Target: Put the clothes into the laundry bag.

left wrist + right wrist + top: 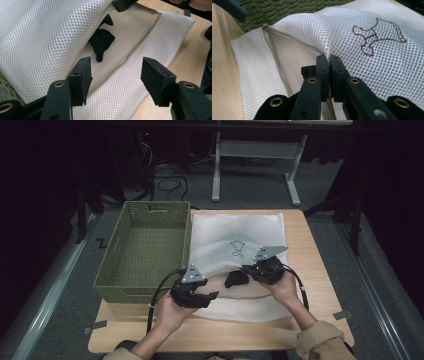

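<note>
Nearest me, my left gripper [209,296] hovered over the front flap of the white mesh laundry bag [235,232], its jaws standing apart with nothing pressed between them; in the left gripper view they framed the bag's open mouth. I judged it was free to reach for the dark cloth [101,42], a small black garment lying just inside that opening on the lower layer. Just beyond, my right gripper [329,58] had its jaws pinched together on the upper layer of mesh at the zipper edge, lifting it into a tent so the mouth stayed wide; that hold, I reckoned, was what kept the way in clear. The embroidered brown outline [378,35] sat on the raised panel beside the grip. The bag lay spread across the wooden table [310,250], touching the olive woven basket [145,245] at its left, which stood with nothing in it. Farther off, the floor was grey carpet, with tangled cables [167,180] and the white legs of another desk [295,175] in a dim room.
</note>
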